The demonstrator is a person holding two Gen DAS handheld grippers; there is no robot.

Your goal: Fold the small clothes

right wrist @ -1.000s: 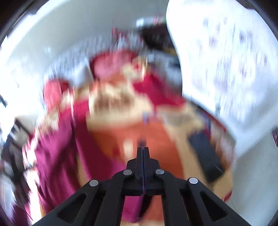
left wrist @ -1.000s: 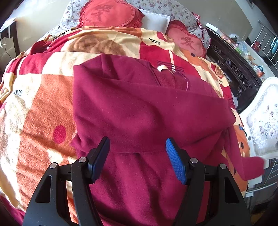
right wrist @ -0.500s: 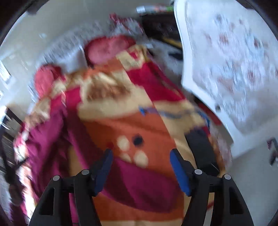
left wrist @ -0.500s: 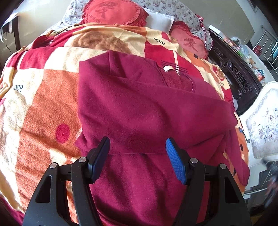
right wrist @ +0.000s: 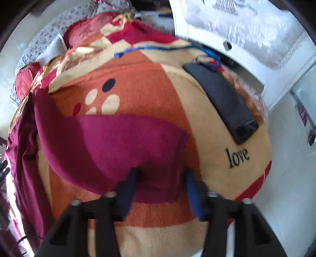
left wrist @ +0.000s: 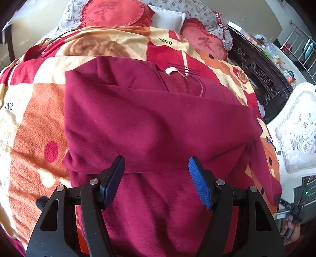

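- Maroon sweater [left wrist: 158,126] is spread out on the bed, on top of a red-and-orange fleece blanket [left wrist: 29,118], collar end pointing toward the pillows.
- Looks like one sleeve is already folded across the chest, so I'd say the fold is started but nowhere near finished.
- The other sleeve [right wrist: 118,146] lies flat out on the blanket off to the side, and the body hasn't been folded up at all yet as far as I can see.
- Left gripper [left wrist: 156,178] hovers over the lower half of the sweater, fingers wide apart, holding nothing.
- Right gripper [right wrist: 160,187] is down at the cuff end of that loose sleeve, fingers apart on either side of it. Pretty blurry there, so can't tell if they're touching the cloth.
- Readable text: "love" printed on the blanket in a few spots [right wrist: 238,157].
- The round red cushions [left wrist: 110,13] have a character stitched on, too small to read.
- There's a black case [right wrist: 223,102] near the bed edge, no label visible.
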